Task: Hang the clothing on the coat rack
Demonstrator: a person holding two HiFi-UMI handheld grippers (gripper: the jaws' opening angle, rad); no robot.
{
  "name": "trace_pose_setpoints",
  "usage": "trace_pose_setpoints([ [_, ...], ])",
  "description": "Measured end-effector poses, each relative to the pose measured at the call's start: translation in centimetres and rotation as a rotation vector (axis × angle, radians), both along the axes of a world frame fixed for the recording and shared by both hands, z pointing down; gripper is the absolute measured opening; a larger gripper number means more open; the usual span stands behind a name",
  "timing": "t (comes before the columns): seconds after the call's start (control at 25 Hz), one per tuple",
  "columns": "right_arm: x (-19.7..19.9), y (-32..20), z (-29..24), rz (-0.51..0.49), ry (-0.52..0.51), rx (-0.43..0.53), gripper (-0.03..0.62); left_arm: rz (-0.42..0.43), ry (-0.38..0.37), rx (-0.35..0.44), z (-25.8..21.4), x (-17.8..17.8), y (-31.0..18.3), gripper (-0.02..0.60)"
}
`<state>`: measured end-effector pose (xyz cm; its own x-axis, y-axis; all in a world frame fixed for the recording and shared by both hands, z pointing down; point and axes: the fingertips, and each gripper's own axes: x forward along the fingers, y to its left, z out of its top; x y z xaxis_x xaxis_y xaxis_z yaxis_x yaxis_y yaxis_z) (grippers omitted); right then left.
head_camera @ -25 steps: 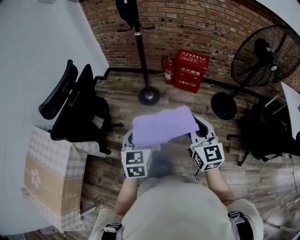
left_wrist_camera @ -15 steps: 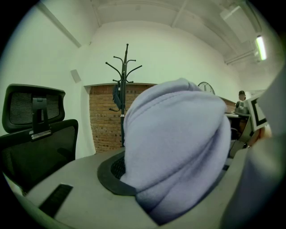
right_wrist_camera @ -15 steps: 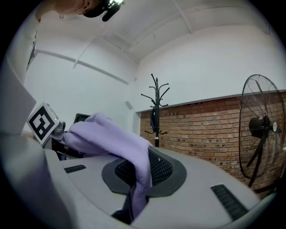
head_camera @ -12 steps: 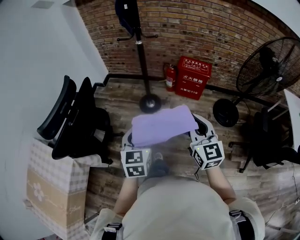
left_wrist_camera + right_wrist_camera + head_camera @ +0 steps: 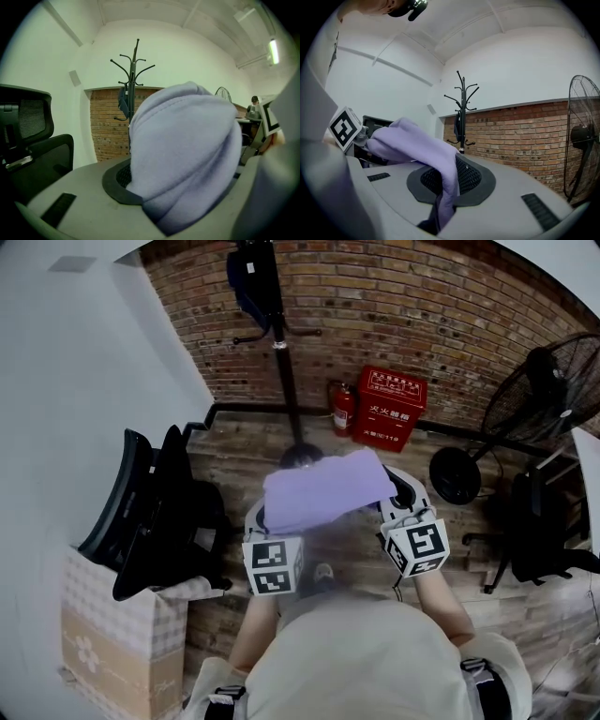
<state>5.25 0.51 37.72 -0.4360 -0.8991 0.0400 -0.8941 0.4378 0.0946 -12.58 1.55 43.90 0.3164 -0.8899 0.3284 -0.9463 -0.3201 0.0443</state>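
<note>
Since the earlier frames the coat rack had slid lower in the head view, so that its round foot now lay partly hidden behind the top edge of the lilac garment, while the black office chairs had dropped toward the lower left and the fan had drifted to the right edge. The two grippers sat at the same spot in the middle of the frame as before. The garment was stretched between them just above centre, hanging in the air over the wooden floor and not yet on the rack. The left gripper had its jaws closed on a thick, rounded fold of the cloth, which filled most of the left gripper view. The right gripper had its jaws pressed together on a thin edge of the same cloth — in its own view the fabric ran from the upper left down into the slot between the jaws. A dark garment already hung near the top of the rack, at the upper middle of the head view, against the brick wall. A red fire extinguisher and a red box stood at the foot of that wall, just right of the rack's pole. A checked bag sat at the lower left, below the chairs.
</note>
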Motion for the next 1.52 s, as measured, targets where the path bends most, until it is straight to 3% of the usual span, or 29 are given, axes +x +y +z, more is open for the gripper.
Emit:
trace_pose_setpoints([
  [0.76, -2.5, -11.1, 0.3, 0.030, -0.010, 0.034, 0.017, 0.020, -0.026, 0.030, 0.0, -2.8, -11.6, 0.127],
  [1.28, -1.9, -16.5, -0.9, 0.015, -0.004, 0.069, 0.017, 0.016, -0.048, 0.052, -1.0, -2.2, -16.3, 0.127],
  [1.52, -0.7, -21.1, -2.3, -0.013, 0.000, 0.118, 0.017, -0.010, -0.065, 0.085, -1.9, -1.2, -20.9, 0.127],
])
